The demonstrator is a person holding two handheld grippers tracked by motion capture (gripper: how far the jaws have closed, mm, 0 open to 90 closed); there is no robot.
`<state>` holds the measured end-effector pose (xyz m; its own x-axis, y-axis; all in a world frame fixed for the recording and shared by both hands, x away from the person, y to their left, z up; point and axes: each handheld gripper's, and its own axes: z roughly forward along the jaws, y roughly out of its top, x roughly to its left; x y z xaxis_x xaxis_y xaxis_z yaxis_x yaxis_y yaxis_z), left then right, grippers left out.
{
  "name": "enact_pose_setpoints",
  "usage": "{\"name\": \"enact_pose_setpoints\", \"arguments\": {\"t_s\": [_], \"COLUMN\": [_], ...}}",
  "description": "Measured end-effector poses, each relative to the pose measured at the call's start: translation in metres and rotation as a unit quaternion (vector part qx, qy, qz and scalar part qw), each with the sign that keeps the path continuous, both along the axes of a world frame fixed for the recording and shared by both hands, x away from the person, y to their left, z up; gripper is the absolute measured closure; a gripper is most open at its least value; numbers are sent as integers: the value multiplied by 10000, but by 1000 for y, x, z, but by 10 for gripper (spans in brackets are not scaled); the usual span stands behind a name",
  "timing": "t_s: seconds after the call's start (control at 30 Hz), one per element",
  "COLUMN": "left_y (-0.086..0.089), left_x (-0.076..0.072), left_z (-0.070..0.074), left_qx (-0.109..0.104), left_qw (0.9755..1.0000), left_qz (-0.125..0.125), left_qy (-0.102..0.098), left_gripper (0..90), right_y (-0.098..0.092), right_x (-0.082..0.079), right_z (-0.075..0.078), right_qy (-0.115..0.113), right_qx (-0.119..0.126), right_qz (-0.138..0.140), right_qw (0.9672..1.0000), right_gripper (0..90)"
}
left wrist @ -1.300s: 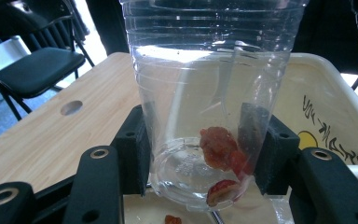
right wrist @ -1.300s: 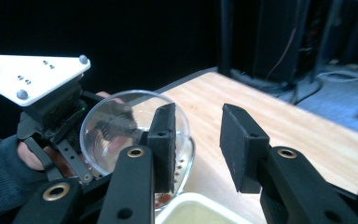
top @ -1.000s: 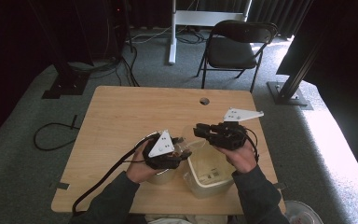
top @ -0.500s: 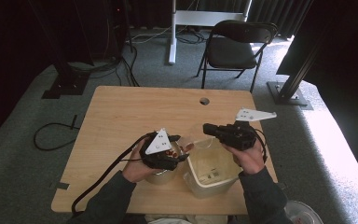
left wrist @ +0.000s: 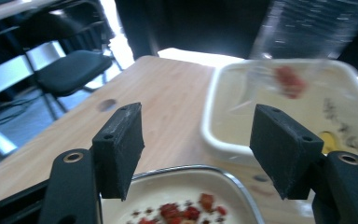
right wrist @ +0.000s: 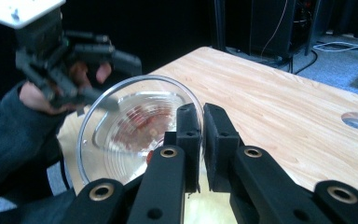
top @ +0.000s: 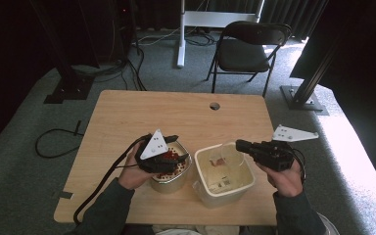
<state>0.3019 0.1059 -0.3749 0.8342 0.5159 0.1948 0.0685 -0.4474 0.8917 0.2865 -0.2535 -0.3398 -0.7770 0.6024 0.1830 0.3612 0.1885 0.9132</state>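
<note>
Over the cream rectangular plastic tub (top: 223,188), the right gripper (right wrist: 201,122) is clamping the rim of a clear round plastic cup (right wrist: 121,126), jaws pressed together on the thin wall. That cup is lying tipped on its side, mouth toward the left hand, with a few red bits (right wrist: 142,122) sitting inside it. In the high view the cup (top: 231,155) is hanging above the tub's far right part, held level by the right gripper (top: 242,147).

Beside the tub, the left gripper (left wrist: 198,140) is standing released, jaws wide apart with nothing between them; they have just been opening. It is hovering above a round metal-rimmed bowl (left wrist: 233,184) holding red pieces (left wrist: 179,212). Tub and bowl (top: 176,178) are sitting just beside each other near the front edge of the light wooden table (top: 142,112).
</note>
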Motion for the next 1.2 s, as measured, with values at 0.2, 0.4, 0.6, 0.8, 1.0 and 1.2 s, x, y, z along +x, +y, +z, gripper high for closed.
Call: {"name": "enact_pose_setpoints", "arguments": {"t_s": [0.2,0.4,0.6,0.8,1.0,1.2], "left_y": [7,12,16,20,26,32], "left_x": [4,5,6,7,8,9], "left_z": [3,2,2,2,3,4], "left_qx": [-68,-120,-135,-167,-206,-241], "left_qw": [9998,9996,9994,9991,9987,9982], "left_qz": [187,270,323,376,463,556], "left_qy": [-32,-2,12,25,33,25], "left_gripper": [361,365,365,365,366,366], "right_y": [-12,-14,-11,-10,-22,-40], "right_x": [-10,-9,-5,-4,2,18], "right_z": [-10,-21,-33,-35,-37,-50], "right_qy": [109,284,436,300,121,-6], "right_qx": [-193,-299,-465,-473,-392,-143], "right_qz": [-147,-169,-166,-270,-682,-1455], "right_qw": [9996,9990,9978,9981,9968,9893], "right_gripper": [855,854,838,544,492,484]}}
